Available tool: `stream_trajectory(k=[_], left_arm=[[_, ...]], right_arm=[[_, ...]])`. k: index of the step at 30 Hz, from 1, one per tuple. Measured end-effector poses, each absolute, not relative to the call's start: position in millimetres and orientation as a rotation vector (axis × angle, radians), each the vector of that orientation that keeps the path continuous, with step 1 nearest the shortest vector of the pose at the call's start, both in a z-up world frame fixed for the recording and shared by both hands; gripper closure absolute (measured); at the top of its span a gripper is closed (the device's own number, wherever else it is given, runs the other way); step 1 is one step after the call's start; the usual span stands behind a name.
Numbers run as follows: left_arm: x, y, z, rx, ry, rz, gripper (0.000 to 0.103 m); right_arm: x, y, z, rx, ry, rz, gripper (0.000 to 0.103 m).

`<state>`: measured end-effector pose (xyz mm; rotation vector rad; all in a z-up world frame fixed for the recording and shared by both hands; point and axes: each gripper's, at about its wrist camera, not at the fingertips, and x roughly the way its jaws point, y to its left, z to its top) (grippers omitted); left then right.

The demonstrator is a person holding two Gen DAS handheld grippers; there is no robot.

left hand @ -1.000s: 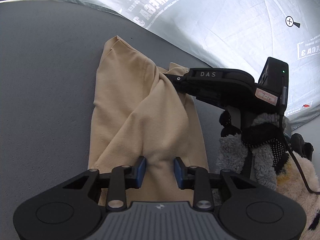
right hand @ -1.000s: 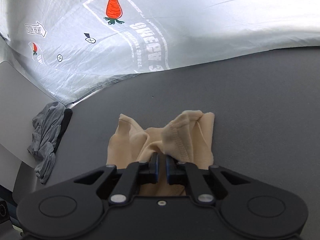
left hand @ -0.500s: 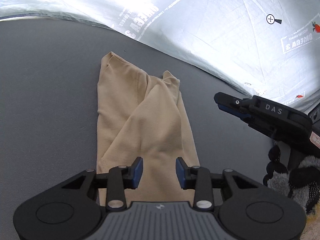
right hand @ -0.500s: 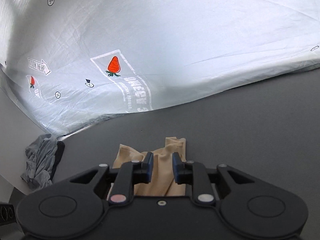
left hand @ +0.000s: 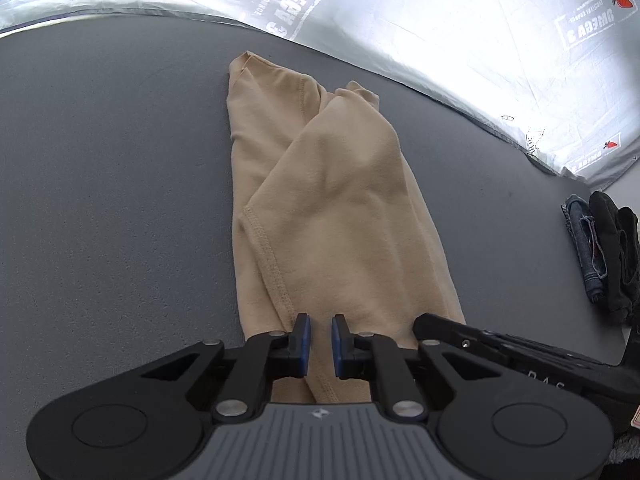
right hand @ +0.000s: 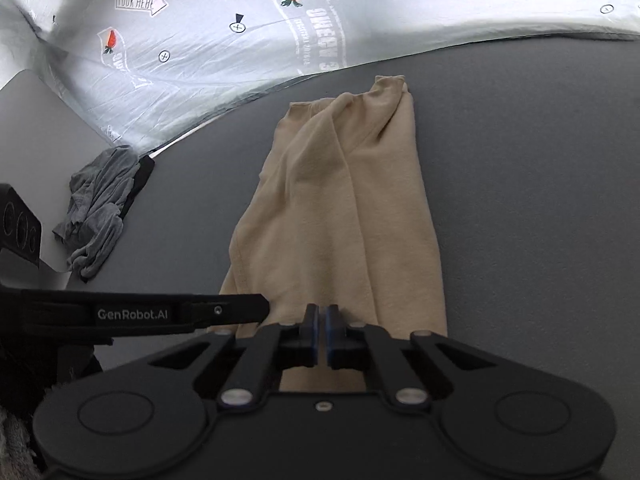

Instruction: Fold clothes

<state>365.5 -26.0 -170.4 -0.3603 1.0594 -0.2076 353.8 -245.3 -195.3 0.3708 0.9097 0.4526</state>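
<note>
Both grippers, left [left hand: 320, 335] narrowly parted, right [right hand: 322, 330] pinching the hem, are meeting at six o'clock of the tan garment [left hand: 324, 200] I am folding lengthwise on the grey table [left hand: 100, 180].

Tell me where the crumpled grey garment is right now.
In the right wrist view, the crumpled grey garment lies at the left edge of the dark table, left of the beige shirt, below the silver backdrop.
</note>
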Motion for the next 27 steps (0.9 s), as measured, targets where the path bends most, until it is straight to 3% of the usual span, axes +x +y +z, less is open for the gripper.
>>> stream_trajectory(k=[4, 6, 7, 9, 10, 11, 20, 27], left_arm=[[360.4, -14.2, -172.0, -0.436, 1.064, -0.166, 0.091], [352.2, -10.1, -165.3, -0.442, 1.071, -0.149, 0.078], [347.8, -8.0, -162.4, -0.449, 1.068, -0.149, 0.077], [337.0, -4.1, -158.5, -0.461, 1.073, -0.153, 0.069], [330.5, -2.3, -157.4, -0.466, 1.081, -0.156, 0.069], [324.0, -0.5, -156.4, -0.470, 1.089, -0.160, 0.068], [258.4, -2.5, -175.7, -0.524, 1.218, -0.281, 0.068], [228.9, 7.5, -191.3, -0.727, 1.249, -0.323, 0.068]], right_arm=[[342.4, -285.4, -188.1, 0.466, 0.867, 0.308, 0.099], [328.5, -305.9, -185.3, 0.497, 0.859, 0.262, 0.096], [320.4, -315.4, -184.6, 0.533, 0.858, 0.251, 0.093], [296.5, -332.2, -184.4, 0.620, 0.843, 0.228, 0.076], [283.1, -338.6, -184.8, 0.659, 0.835, 0.223, 0.060], [271.1, -340.8, -185.7, 0.676, 0.834, 0.229, 0.055], [212.2, -329.3, -217.9, 0.690, 0.928, 0.281, 0.056], [197.8, -333.8, -228.0, 0.765, 0.939, 0.370, 0.056]])
